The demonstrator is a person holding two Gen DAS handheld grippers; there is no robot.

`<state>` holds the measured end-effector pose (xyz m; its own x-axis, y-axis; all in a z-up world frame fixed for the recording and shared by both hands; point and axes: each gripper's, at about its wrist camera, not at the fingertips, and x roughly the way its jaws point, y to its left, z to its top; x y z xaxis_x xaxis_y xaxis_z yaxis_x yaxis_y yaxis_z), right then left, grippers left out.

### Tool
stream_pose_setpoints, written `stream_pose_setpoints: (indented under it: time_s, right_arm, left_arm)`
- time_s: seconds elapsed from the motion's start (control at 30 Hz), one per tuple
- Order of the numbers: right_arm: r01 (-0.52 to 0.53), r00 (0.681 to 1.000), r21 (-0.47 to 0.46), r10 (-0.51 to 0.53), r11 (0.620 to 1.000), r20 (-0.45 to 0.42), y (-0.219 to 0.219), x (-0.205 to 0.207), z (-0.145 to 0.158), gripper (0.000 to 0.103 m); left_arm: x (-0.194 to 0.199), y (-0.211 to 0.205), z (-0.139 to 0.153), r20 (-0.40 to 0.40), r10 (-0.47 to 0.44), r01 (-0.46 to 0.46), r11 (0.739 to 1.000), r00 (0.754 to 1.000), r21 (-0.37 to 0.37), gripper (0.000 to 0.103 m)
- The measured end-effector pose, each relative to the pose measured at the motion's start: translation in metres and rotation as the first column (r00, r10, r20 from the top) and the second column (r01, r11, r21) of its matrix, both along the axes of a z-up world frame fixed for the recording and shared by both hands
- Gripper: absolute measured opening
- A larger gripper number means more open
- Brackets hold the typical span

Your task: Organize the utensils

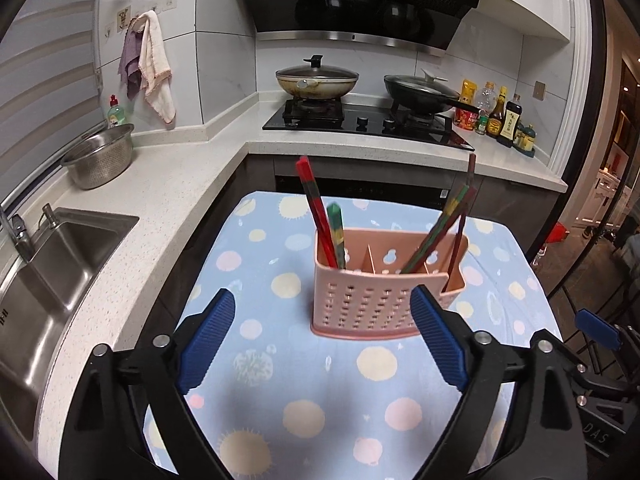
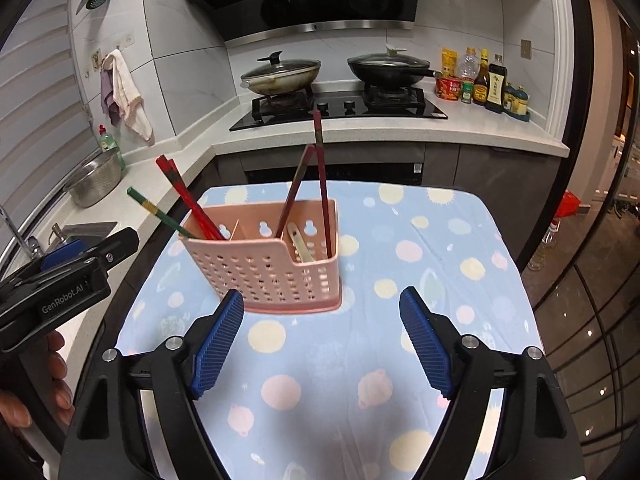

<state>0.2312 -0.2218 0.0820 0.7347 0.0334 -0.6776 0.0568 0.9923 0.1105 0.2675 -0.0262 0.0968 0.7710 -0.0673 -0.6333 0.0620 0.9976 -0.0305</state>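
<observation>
The left hand-held gripper (image 1: 322, 316) is held with its blue pads wide apart and nothing between them; the right hand-held gripper (image 2: 321, 318) is likewise spread and empty. Both are kept low over the bench (image 1: 280, 384), which is covered by a blue dotted cloth, and are pointed at the pink caddy (image 1: 380, 280) standing upright near its middle. In the caddy's left compartment red and green chopsticks (image 1: 320, 216) are leaned; more chopsticks (image 1: 444, 228) are leaned in its right end, where a pale utensil (image 2: 300, 246) is also seen from the right wrist view. The middle compartment appears empty. Beyond the bench a counter (image 1: 168, 184) is seen with a sink (image 1: 52, 272), a steel colander (image 1: 100, 156), a stove (image 1: 360, 120) bearing two lidded pans and a row of bottles (image 1: 500, 116).
</observation>
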Motion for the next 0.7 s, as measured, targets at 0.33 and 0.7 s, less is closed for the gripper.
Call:
stream_pose_setpoints:
  time_s: [0.33, 0.7]
  right_arm:
    - [-0.005, 0.999, -0.032, 0.004, 0.999, -0.049, 0.008, -0.024, -0.015, 0.085]
    - [-0.007, 0.997, -0.049, 0.003, 0.999, -0.081, 0.014, -0.036, -0.031, 0.087]
  left_arm:
    - [-0.028, 0.007, -0.023, -0.057, 0.036, -0.034, 0.999, 0.998, 0.028, 0.091]
    - [-0.042, 0.017, -0.046, -0.13, 0.068, -0.064, 0.997, 0.989, 0.031, 0.093]
